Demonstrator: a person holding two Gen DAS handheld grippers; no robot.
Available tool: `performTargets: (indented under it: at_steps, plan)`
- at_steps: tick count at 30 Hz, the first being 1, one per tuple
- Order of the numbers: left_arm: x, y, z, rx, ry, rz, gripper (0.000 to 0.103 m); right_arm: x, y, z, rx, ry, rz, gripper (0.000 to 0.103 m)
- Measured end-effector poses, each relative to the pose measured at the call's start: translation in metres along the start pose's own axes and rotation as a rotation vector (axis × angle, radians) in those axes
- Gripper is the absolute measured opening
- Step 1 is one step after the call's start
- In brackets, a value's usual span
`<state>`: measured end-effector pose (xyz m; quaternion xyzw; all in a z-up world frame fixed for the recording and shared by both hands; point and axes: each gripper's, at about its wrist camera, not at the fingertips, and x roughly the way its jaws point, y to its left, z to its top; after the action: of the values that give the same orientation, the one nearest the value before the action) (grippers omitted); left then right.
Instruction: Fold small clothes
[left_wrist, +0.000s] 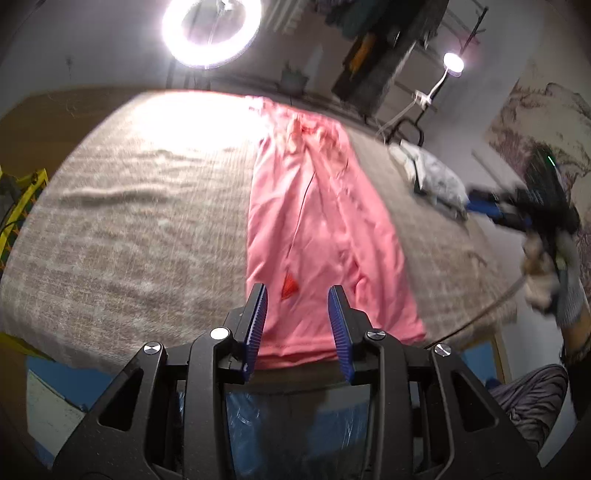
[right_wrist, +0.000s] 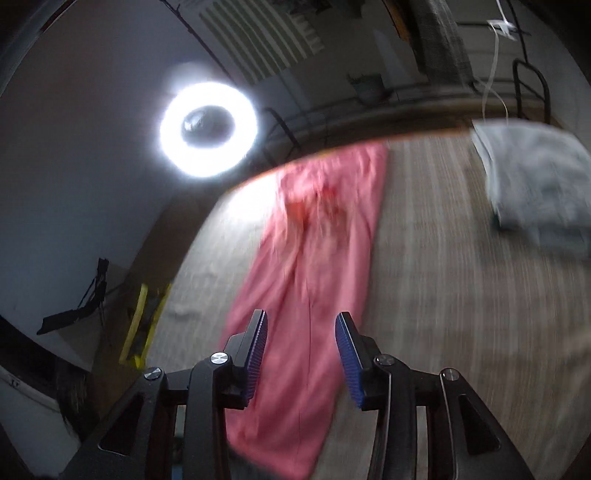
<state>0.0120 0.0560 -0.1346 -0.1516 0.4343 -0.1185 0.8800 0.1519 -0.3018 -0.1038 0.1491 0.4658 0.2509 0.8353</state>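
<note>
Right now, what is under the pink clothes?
The pink clothes lie flat on a grey-brown woven cloth that spreads out on both sides. Whatever is directly beneath the pink fabric is covered, so I cannot see it.

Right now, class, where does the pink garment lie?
The pink garment lies flat as a long strip on the beige woven cloth, just ahead of both open grippers, with a grey folded pile to its right.
</note>
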Motion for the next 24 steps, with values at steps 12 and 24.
performTargets:
  at_steps: [12, 24]
  plan:
    - [0.056, 0.043, -0.028, -0.167, 0.236, -0.027, 0.034, 0.048, -0.026, -0.129, 0.08, 0.239, 0.033, 0.041]
    - [0.08, 0.038, -0.031, -0.193, 0.285, -0.122, 0.006, 0.081, -0.024, -0.151, 0.116, 0.287, 0.183, 0.034]
